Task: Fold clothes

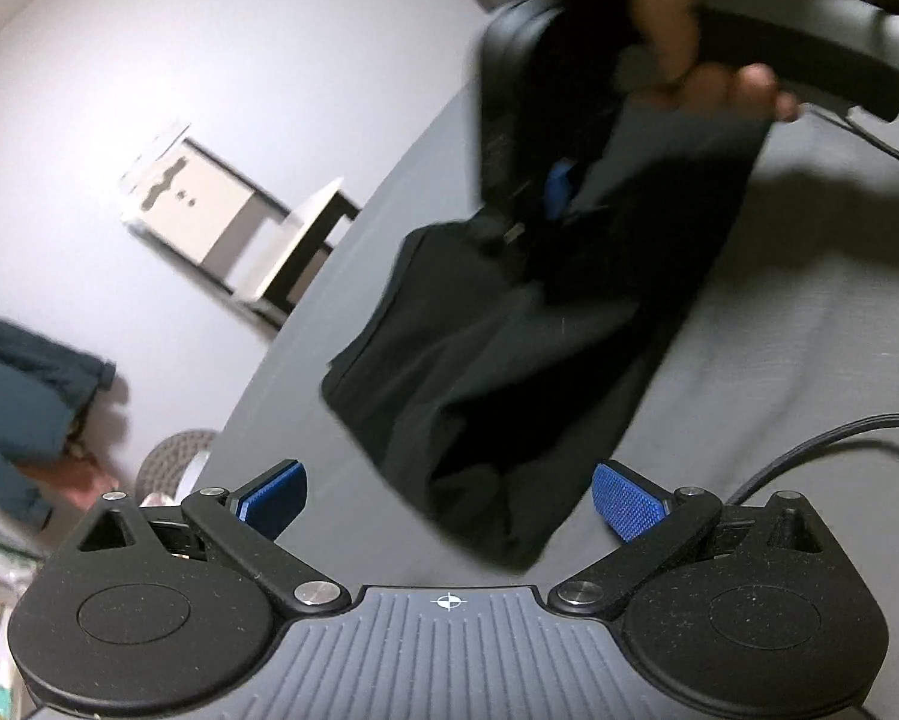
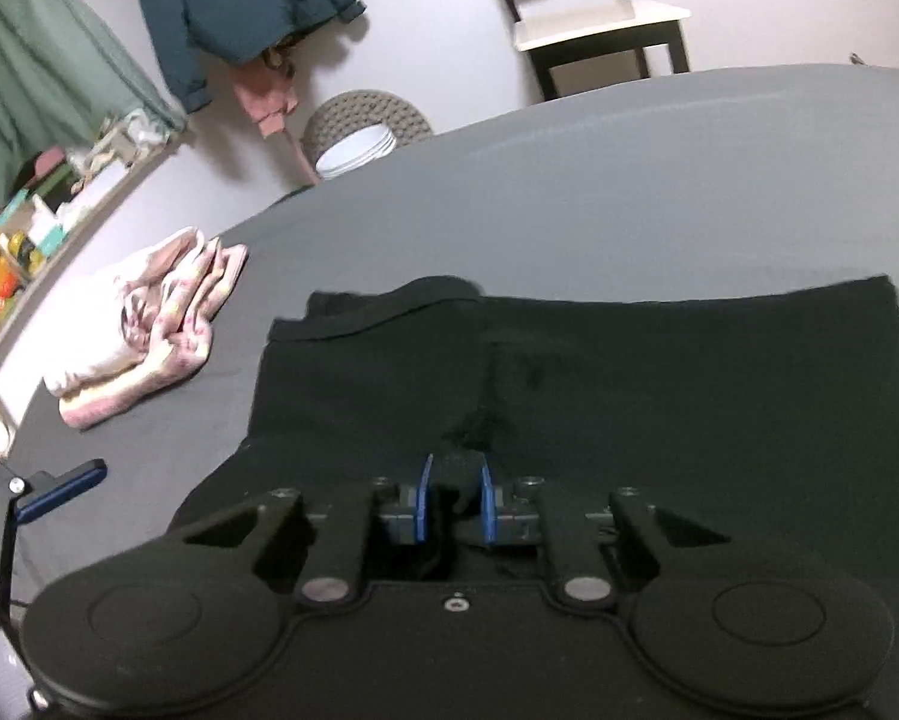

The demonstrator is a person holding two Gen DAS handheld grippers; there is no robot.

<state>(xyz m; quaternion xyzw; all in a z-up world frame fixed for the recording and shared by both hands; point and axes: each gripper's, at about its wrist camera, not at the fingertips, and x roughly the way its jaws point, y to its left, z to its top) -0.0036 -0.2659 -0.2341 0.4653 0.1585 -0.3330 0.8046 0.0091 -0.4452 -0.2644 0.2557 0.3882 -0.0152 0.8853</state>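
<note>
A black garment [image 2: 659,372] lies spread on the grey bed sheet [image 2: 629,180]. My right gripper [image 2: 455,495] is shut on a fold of the garment's near edge, with black cloth bunched between its blue pads. In the left wrist view a hand holds the right gripper [image 1: 548,198] above the bed, and the black garment [image 1: 479,372] rises from the sheet up to it. My left gripper [image 1: 449,498] is open just in front of the garment's lower corner, with nothing between its fingers. One left finger [image 2: 59,489] shows at the far left of the right wrist view.
A folded pink cloth [image 2: 149,324] lies on the bed's left side. A black cable [image 1: 809,444] runs across the sheet [image 1: 809,330]. Beyond the bed stand a chair [image 2: 599,18], a woven basket [image 2: 365,126] and a cluttered shelf [image 2: 29,228]; a teal jacket [image 2: 239,0] hangs on the wall.
</note>
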